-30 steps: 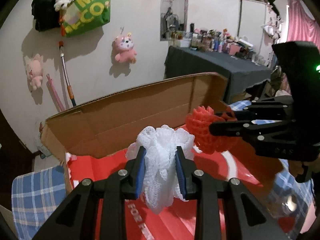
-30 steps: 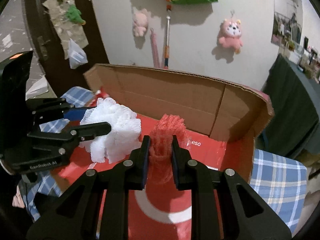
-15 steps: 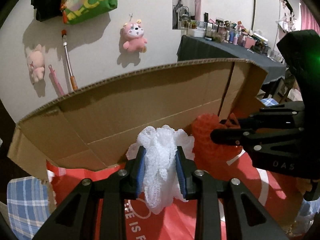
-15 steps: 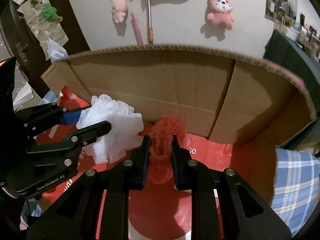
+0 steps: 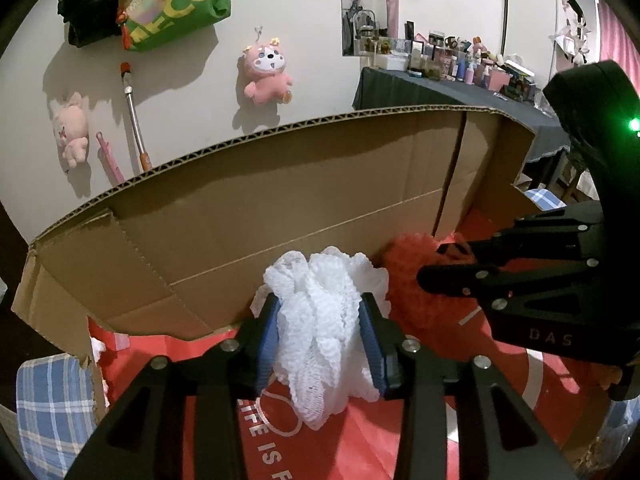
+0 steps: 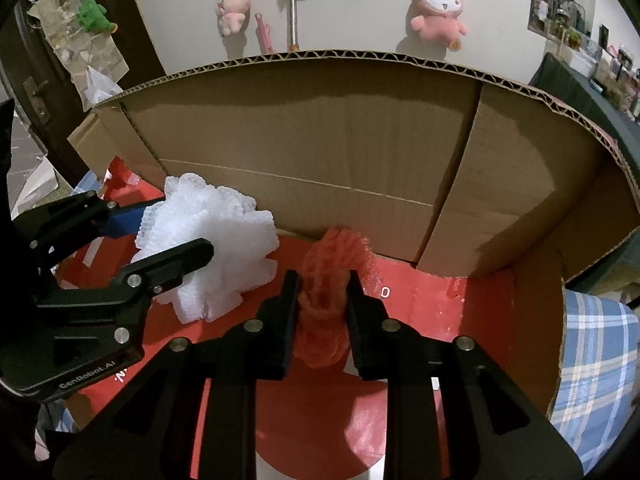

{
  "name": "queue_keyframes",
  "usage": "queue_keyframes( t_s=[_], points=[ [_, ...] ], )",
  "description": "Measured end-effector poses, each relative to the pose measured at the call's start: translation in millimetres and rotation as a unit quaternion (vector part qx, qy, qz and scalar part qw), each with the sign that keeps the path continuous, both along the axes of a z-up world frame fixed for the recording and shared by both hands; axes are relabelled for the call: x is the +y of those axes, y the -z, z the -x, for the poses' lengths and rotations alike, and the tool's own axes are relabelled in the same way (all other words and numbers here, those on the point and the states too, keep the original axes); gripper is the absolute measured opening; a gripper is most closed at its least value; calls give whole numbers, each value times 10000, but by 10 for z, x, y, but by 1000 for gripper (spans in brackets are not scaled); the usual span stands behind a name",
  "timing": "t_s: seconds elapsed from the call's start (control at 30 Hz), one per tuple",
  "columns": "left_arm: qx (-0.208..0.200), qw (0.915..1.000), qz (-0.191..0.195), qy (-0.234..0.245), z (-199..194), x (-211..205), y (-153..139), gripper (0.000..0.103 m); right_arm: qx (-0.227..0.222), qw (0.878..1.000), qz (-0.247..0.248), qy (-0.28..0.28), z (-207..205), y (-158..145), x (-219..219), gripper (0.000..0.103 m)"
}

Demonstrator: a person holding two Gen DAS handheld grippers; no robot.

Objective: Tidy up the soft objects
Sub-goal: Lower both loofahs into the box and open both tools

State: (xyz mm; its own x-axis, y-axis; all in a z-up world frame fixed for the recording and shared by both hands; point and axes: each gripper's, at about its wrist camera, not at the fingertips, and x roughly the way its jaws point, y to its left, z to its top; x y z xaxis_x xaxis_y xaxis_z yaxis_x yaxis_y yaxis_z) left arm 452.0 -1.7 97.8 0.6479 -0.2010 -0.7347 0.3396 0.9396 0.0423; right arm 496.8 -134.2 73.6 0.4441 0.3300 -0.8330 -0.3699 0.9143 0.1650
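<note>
- My left gripper (image 5: 320, 344) is holding the white mesh puff (image 5: 324, 320) low inside the cardboard box (image 5: 280, 208); its jaws have just been opening, narrow gap, pads still touching the puff.
- My right gripper (image 6: 322, 312) is holding the red mesh puff (image 6: 326, 280) just beside the white one, over the box's red liner (image 6: 440, 320); its jaws have just been opening slightly, pads still touching.

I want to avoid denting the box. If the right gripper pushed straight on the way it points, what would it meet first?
Past the red mesh puff between its fingers, the right gripper would probably meet the red bag lining the cardboard box, close to the back wall; depth is unclear.
</note>
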Motion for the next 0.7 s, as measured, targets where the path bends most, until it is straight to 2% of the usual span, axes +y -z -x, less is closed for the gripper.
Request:
queue_keyframes(
  t_s=[0.23,0.53,0.57,0.63,0.67,0.7],
  points=[
    [39,10000,-44,-80,-10,30,-4,47,53,9998,158,78,11,-2,23,25],
    [73,9997,-14,-248,-16,95,-11,63,217,9992,222,239,-30,5,-40,31],
    [58,9996,-38,-259,-13,97,-14,65,234,9992,223,251,-40,7,-49,33],
    [48,9996,-55,-279,-9,90,-19,69,247,9991,219,276,-44,5,-67,46],
    [44,9995,-59,-293,-8,92,-24,72,246,9990,236,296,-43,4,-76,56],
    [38,9995,-61,-305,-7,94,-28,74,226,9989,253,311,-41,-1,-81,57]
  ],
)
